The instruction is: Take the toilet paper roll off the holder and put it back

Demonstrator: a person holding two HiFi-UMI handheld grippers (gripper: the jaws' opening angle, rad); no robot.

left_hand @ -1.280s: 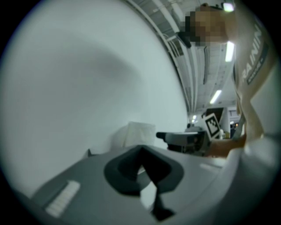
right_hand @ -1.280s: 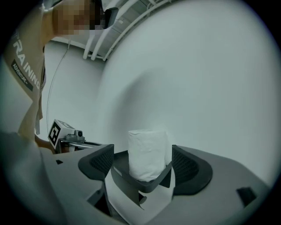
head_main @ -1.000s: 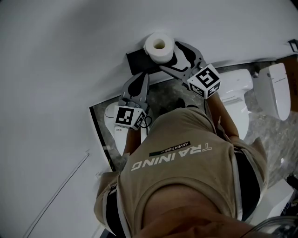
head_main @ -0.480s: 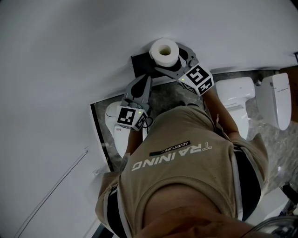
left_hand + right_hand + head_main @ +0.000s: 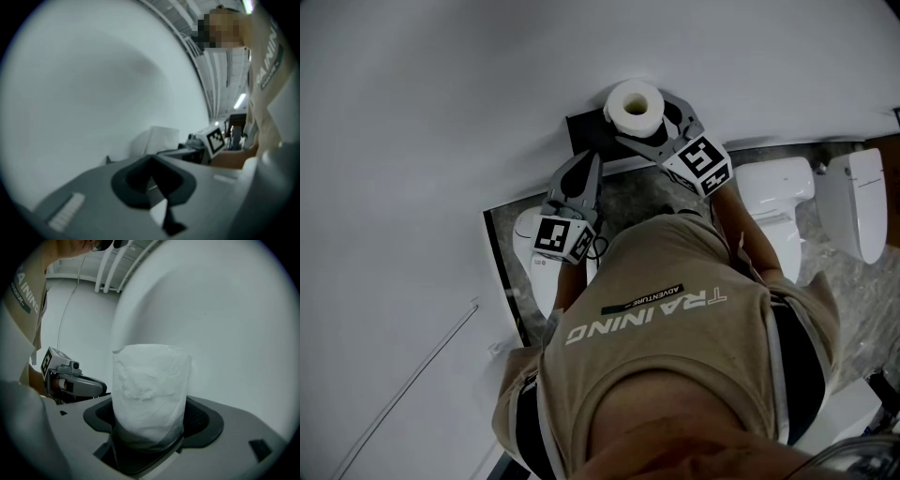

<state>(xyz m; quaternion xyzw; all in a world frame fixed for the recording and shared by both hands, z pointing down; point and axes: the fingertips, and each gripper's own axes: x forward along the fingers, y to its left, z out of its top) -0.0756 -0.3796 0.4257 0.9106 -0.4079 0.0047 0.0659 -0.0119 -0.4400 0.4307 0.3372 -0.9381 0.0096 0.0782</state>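
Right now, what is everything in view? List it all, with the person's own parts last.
toilet paper roll: one, white, top centre, by the wall
holder: one, black, on the wall just left of the roll
wall: one, white, fills the upper left
sanitary fixtures: three, white, on the floor, two at right and one at left
floor: grey, mottled, between the fixtures
shirt: one, tan with white print, on the person
left gripper: grey, jaws together, empty, below the holder
right gripper: grey, jaws closed on the roll
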